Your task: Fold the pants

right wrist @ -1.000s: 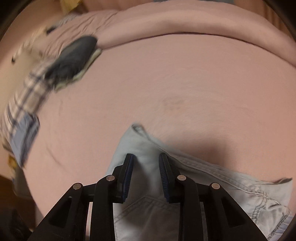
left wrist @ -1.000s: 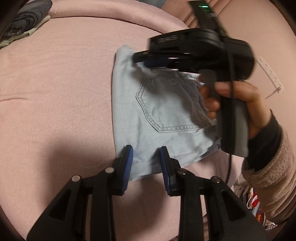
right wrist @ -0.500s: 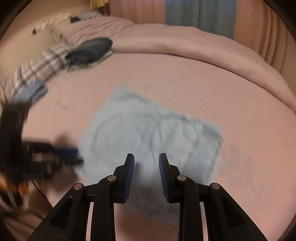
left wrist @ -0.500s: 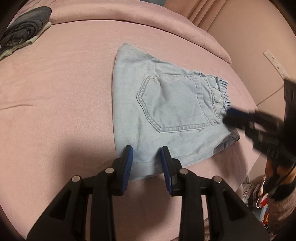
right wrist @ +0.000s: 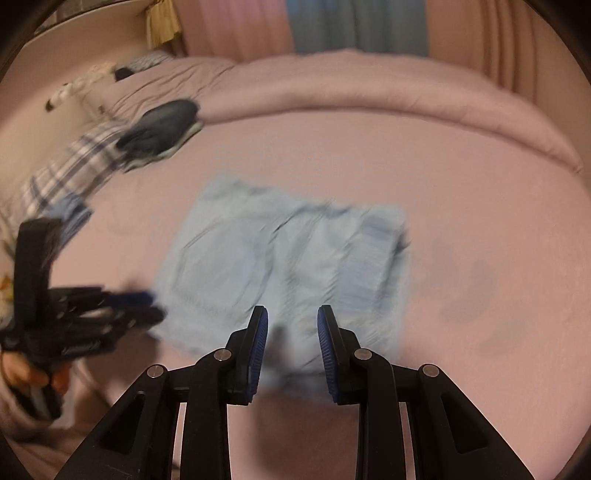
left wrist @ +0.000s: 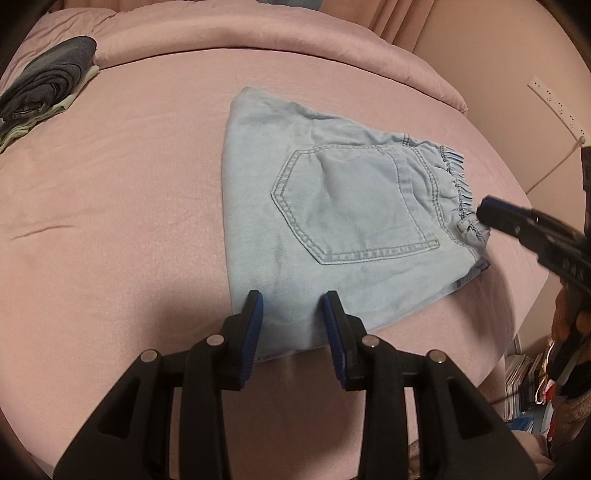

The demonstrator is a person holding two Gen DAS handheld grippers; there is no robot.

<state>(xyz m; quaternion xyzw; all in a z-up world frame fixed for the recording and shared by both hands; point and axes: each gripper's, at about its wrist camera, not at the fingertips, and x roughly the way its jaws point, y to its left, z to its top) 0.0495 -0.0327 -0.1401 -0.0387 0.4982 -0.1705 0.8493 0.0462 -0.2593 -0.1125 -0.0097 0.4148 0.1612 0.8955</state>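
A pink bed (left wrist: pixel 110 192) fills the room, its rolled duvet (left wrist: pixel 258 40) along the far side and curtains (right wrist: pixel 354 29) hanging behind it. My left gripper (left wrist: pixel 293 317) hovers at the near edge of the folded pants (left wrist: pixel 332 206), its jaws spread wide with the hem of the pale denim showing between the blue pads and nothing clamped. My right gripper (right wrist: pixel 291 332) also stands with jaws wide apart, empty, poised above the waistband end of the same pants (right wrist: pixel 280 258), which blur in its camera. Seen from the left wrist, the right gripper's tip (left wrist: pixel 495 214) sits just beside the gathered elastic waistband (left wrist: pixel 458 184); whether it touches the cloth I cannot tell. The pants lie flat in a compact rectangle at mid-bed, back pocket (left wrist: pixel 351 206) facing up. Farther out, a dark folded garment (left wrist: pixel 44 88) rests on a pale one near the bed's far left corner, well apart from the denim. A plaid cloth (right wrist: pixel 70 173) lies beyond it. A white power strip (left wrist: pixel 554 103) is on the wall to the right.
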